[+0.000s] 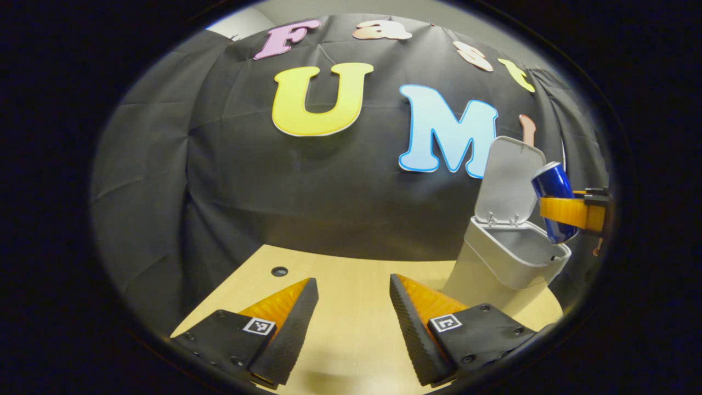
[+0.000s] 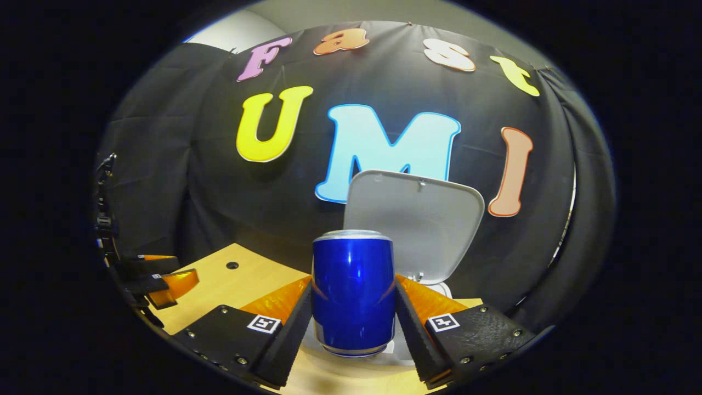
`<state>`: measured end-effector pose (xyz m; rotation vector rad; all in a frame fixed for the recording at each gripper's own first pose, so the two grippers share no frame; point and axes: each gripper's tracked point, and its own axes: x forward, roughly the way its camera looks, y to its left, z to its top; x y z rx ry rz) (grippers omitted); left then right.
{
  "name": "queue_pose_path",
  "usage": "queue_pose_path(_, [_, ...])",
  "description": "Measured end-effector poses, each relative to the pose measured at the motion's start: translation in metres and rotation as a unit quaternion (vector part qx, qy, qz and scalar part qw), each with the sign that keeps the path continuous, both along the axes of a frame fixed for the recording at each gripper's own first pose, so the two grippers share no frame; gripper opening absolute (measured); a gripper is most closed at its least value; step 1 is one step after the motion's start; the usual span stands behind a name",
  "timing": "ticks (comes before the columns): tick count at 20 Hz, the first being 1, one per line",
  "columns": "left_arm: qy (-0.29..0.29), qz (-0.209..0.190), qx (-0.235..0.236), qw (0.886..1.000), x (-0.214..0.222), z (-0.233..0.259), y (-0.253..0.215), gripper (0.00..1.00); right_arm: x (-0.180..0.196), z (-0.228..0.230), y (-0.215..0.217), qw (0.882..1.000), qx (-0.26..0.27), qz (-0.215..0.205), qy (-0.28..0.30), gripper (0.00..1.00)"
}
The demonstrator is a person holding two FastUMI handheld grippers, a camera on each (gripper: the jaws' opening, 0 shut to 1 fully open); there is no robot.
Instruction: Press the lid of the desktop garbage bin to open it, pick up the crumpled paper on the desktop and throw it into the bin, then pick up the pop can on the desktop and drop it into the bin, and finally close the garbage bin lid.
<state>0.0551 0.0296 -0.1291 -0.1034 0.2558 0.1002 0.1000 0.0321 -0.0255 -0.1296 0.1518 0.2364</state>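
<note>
The pop can (image 2: 354, 293) is clamped by the right gripper (image 2: 354, 307) beside the open bin (image 1: 507, 263); released off-centre, the rim could be struck. The left gripper (image 1: 351, 323) is held open, empty.

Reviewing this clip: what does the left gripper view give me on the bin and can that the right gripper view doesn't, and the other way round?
Left gripper view: the bin's body and open mouth, with the pop can held tilted just above it. The left gripper is open over the table.

Right gripper view: the right gripper with both fingers pressing the can's sides, seen close up.

Both: the raised lid, the can and the wooden table.
</note>
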Motion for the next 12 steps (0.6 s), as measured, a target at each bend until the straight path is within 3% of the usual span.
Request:
queue_pose_path(5, [0.005, 0.02, 0.005, 1.0, 0.0, -0.007, 0.016, 0.87, 0.03, -0.023, -0.019, 0.999, 0.006, -0.03, 0.025, 0.83])
queue_pose_path(12, [0.015, 0.043, 0.006, 0.999, -0.003, -0.014, 0.032, 0.89, 0.059, -0.083, -0.024, 0.994, -0.021, -0.037, 0.102, 0.83])
